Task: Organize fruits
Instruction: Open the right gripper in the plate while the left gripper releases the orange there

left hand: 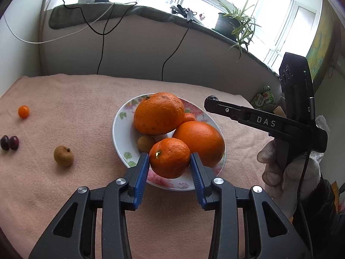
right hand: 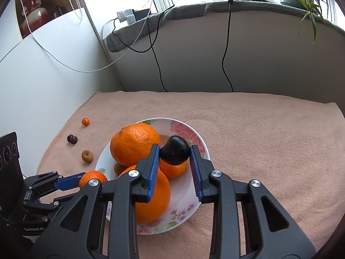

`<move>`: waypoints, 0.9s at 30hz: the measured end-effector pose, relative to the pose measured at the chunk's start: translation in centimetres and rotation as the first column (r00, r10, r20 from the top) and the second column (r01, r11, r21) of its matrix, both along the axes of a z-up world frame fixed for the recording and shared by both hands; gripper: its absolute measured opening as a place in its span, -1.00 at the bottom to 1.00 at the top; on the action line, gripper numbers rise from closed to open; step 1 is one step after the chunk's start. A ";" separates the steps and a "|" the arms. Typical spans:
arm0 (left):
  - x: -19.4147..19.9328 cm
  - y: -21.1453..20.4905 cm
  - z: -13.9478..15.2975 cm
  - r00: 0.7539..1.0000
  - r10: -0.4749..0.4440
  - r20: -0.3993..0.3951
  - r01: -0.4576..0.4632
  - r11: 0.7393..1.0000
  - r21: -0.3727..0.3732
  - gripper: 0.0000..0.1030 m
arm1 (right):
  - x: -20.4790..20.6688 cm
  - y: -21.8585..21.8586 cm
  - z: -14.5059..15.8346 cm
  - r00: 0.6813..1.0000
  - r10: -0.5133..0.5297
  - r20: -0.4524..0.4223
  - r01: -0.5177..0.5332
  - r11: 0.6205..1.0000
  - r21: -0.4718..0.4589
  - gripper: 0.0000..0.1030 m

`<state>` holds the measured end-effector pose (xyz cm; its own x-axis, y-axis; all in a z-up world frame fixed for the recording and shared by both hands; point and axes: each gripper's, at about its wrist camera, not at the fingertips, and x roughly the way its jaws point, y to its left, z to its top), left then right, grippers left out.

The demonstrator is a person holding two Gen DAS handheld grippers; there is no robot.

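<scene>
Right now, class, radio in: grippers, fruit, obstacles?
Left gripper shut on mandarin. Right gripper shut on dark fruit, over plate. Plate crowded with oranges; little room.

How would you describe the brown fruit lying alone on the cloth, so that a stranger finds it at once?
Start at the flowered plate on the pink cloth. Look left of it to the loose fruits: the brown fruit is nearest the plate. It is dull tan with a small stem, unlike the two dark cherries and the tiny orange fruit.
</scene>
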<state>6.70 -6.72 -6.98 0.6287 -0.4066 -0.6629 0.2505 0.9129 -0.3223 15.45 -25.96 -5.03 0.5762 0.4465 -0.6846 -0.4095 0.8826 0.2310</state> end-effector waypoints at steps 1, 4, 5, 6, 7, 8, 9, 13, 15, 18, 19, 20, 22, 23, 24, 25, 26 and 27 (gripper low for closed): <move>0.0 0.0 0.0 1.000 -0.001 0.002 0.001 1.000 -0.002 -0.28 | 0.0 0.0 0.0 1.000 0.001 0.000 -0.001 1.000 0.000 -0.43; -0.2 0.0 0.3 1.000 0.001 0.015 -0.001 1.000 -0.001 -0.26 | 0.0 -0.1 0.1 1.000 -0.001 0.001 0.001 1.000 0.004 -0.25; -0.2 0.0 0.4 1.000 0.002 0.018 -0.002 1.000 0.002 -0.26 | -0.1 -0.1 0.1 1.000 -0.006 0.006 0.006 1.000 0.006 -0.10; -0.2 0.0 0.4 1.000 0.003 0.020 -0.003 1.000 0.007 -0.15 | -0.2 -0.2 0.3 1.000 -0.009 0.015 0.009 1.000 0.011 0.22; -0.2 0.1 0.5 1.000 0.006 0.024 -0.006 1.000 0.008 0.03 | -0.3 -0.2 0.4 1.000 -0.008 0.022 0.008 1.000 0.016 0.37; -0.3 0.1 0.5 1.000 0.006 0.027 -0.006 1.000 0.005 0.08 | -0.4 -0.1 0.6 1.000 -0.006 0.026 0.006 1.000 0.016 0.39; -0.3 0.2 0.5 1.000 0.005 0.028 -0.005 1.000 0.003 0.11 | -0.5 -0.1 0.7 1.000 -0.005 0.030 0.005 1.000 0.015 0.42; -0.3 0.2 0.6 0.999 0.011 0.034 -0.011 1.000 0.012 0.42 | -0.8 0.1 1.2 0.999 -0.010 0.050 0.009 1.000 0.017 0.76; -0.3 0.1 0.7 0.999 0.010 0.036 -0.011 1.000 0.023 0.44 | -0.9 0.1 1.3 0.999 -0.012 0.050 0.010 1.000 0.025 0.82; -0.3 0.0 0.7 0.999 0.018 0.038 -0.020 0.999 0.044 0.57 | -1.0 0.3 1.5 0.999 -0.013 0.048 0.012 1.000 0.025 0.89; -0.3 0.0 0.7 0.999 0.020 0.038 -0.022 0.999 0.048 0.57 | -1.1 0.4 1.6 0.999 -0.013 0.051 0.012 1.000 0.021 0.90; -0.3 0.0 0.7 0.999 0.021 0.039 -0.023 0.999 0.049 0.57 | -1.2 0.5 1.6 0.998 -0.013 0.053 0.012 1.000 0.017 0.90; -0.4 0.1 0.8 0.999 0.025 0.040 -0.027 0.998 0.051 0.57 | -1.3 0.6 1.7 0.998 -0.014 0.058 0.014 1.000 0.012 0.91; -0.4 0.1 0.8 0.999 0.028 0.042 -0.030 0.998 0.054 0.57 | -1.3 0.6 1.8 0.998 -0.014 0.059 0.014 1.000 0.011 0.91; -0.5 0.2 0.8 0.999 0.029 0.044 -0.032 0.998 0.057 0.57 | -1.4 0.6 1.8 0.998 -0.015 0.060 0.014 1.000 0.010 0.91; -0.5 0.2 0.9 0.998 0.031 0.046 -0.034 0.998 0.060 0.57 | -1.4 0.6 1.9 0.998 -0.017 0.062 0.016 1.000 0.009 0.91; -0.5 0.2 0.9 0.998 0.034 0.049 -0.037 0.997 0.064 0.57 | -1.4 0.6 2.0 0.998 -0.019 0.064 0.019 1.000 0.009 0.91; -0.6 0.3 0.9 0.998 0.036 0.051 -0.039 0.997 0.066 0.57 | -1.5 0.6 2.1 0.998 -0.020 0.065 0.019 1.000 0.011 0.91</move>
<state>6.13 -6.44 -6.04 0.6753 -0.3374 -0.6558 0.2295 0.9412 -0.2479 13.99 -25.32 -2.97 0.6282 0.4415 -0.6406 -0.4066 0.8883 0.2136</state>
